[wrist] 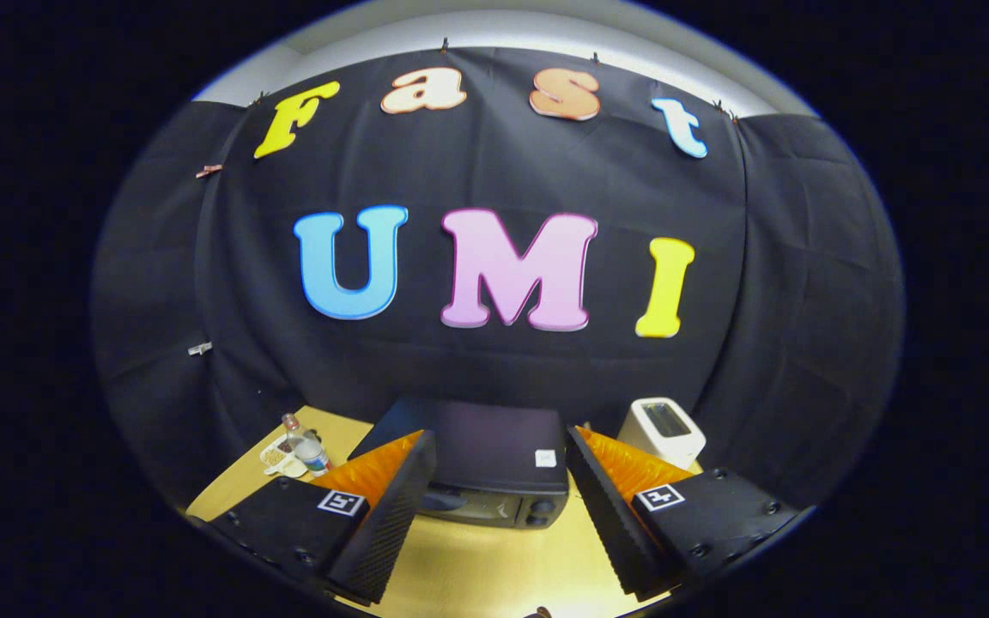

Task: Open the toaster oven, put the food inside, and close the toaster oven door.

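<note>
A black toaster oven point(486, 459) stands on the wooden table point(469, 566) against the booth wall, just ahead of my fingers and framed between them. Its door looks shut, with two knobs point(539, 511) at the right of its front. My gripper point(499, 506) is held high above the table, open, with nothing between its fingers. A small plate of food point(280, 457) lies on the table beyond the left finger, to the left of the oven.
A clear water bottle point(307, 446) stands beside the plate. A white pop-up toaster point(663, 431) stands to the right of the oven, beyond the right finger. Bare wooden tabletop lies between the fingers, in front of the oven.
</note>
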A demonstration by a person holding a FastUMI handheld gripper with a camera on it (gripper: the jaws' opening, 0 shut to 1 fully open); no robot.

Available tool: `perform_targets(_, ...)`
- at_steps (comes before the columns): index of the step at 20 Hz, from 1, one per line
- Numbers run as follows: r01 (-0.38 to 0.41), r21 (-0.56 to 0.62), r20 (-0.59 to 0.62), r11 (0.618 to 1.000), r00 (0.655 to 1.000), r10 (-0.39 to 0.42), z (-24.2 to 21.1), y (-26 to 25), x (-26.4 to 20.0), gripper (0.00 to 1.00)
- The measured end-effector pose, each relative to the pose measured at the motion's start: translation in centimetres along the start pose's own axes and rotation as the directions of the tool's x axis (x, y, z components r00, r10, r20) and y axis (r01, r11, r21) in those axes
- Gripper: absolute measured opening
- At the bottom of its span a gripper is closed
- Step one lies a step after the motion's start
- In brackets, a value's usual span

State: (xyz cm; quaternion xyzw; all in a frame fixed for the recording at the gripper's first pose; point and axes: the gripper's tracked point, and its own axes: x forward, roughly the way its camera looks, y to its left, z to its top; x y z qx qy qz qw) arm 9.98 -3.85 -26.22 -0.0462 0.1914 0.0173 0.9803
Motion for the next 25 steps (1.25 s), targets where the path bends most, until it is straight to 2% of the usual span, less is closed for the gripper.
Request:
perform_targets(4,-0.053,0.087,0.086,0.995,0.995,0.046,6.4,-0.4,-2.7,0.98)
perform_targets(7,-0.025,0.079,0.155,0.997,0.988,0.012,10.1,-2.4,-4.8,0.97)
perform_targets(10,-0.036,0.12,0.228,0.992,0.974,0.007,12.5,-2.9,-6.4,0.98)
perform_targets(12,-0.049,0.15,0.245,0.987,0.969,0.011,13.0,-3.4,-7.1,0.97)
perform_targets(15,-0.032,0.121,0.246,0.992,0.969,0.001,13.1,-4.4,-7.1,0.97)
perform_targets(25,-0.053,0.134,0.253,0.99,0.967,0.017,13.6,-4.6,-6.2,0.98)
